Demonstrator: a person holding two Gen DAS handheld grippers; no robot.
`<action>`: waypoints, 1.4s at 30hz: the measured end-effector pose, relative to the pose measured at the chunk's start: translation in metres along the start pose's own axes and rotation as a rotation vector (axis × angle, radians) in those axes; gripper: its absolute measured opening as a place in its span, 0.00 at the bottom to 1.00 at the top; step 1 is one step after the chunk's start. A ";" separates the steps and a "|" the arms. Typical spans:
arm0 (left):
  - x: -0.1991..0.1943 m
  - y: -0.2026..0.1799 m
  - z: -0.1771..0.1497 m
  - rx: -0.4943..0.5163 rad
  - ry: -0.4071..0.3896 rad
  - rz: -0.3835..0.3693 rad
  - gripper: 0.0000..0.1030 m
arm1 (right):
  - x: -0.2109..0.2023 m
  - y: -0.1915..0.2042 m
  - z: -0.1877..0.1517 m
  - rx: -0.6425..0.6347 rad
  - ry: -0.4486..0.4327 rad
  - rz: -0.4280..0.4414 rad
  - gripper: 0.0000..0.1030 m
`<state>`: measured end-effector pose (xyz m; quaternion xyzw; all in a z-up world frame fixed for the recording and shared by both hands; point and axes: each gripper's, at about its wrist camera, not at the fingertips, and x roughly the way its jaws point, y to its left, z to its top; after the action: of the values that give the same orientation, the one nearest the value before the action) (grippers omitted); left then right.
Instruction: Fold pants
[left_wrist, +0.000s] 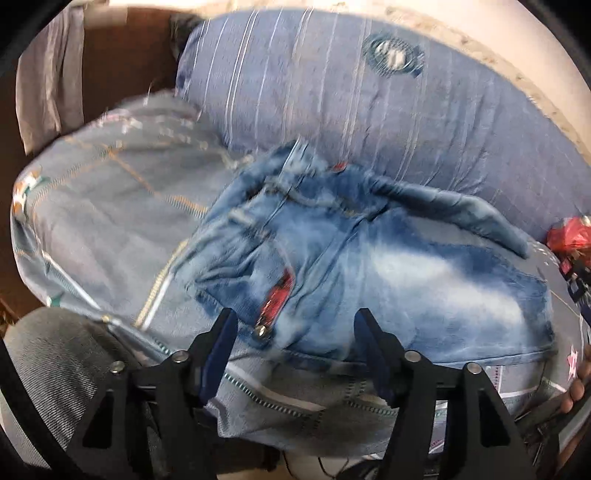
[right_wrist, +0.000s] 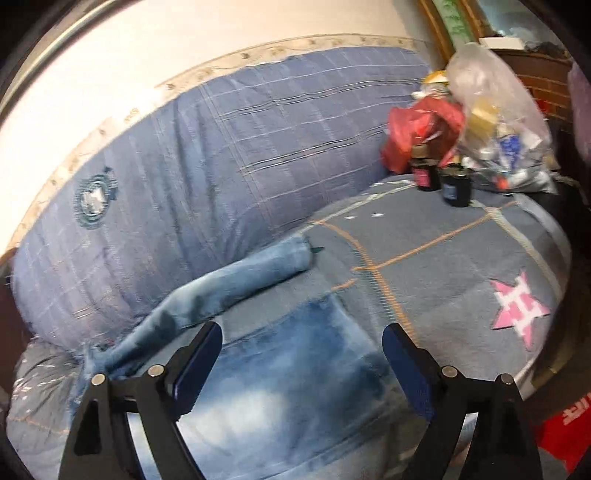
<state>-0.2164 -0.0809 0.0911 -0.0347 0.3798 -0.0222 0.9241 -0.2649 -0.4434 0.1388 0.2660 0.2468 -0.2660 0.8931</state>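
Jeans (left_wrist: 369, 266) look maybe half folded on the bed (left_wrist: 92, 206), one leg (right_wrist: 240, 277) flopped out, and both grippers (left_wrist: 295, 325) (right_wrist: 303, 343) hang released, grasping nothing.

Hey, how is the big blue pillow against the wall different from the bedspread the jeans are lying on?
The pillow is a brighter blue-purple with thin pale stripes; the bedspread is greyer, crossed by orange stitched lines. The pillow carries a round dark badge; the bedspread carries a pink star. The pillow bulges up against the wall; the bedspread lies flat under the jeans. Both are bluish fabric with line patterns, and one jeans leg runs along where they meet.
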 end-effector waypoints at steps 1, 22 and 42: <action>0.000 -0.006 0.001 0.022 -0.004 -0.011 0.70 | 0.002 0.003 0.000 -0.006 0.003 0.018 0.88; 0.164 -0.105 0.158 -0.007 0.268 -0.361 0.75 | 0.164 0.018 0.135 0.030 0.353 0.219 0.88; 0.163 -0.103 0.155 -0.030 0.318 -0.432 0.75 | 0.173 0.066 0.153 -0.279 0.345 0.176 0.27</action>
<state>0.0074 -0.1868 0.0950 -0.1247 0.5043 -0.2181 0.8262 -0.0515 -0.5486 0.1735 0.2019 0.4061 -0.1010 0.8855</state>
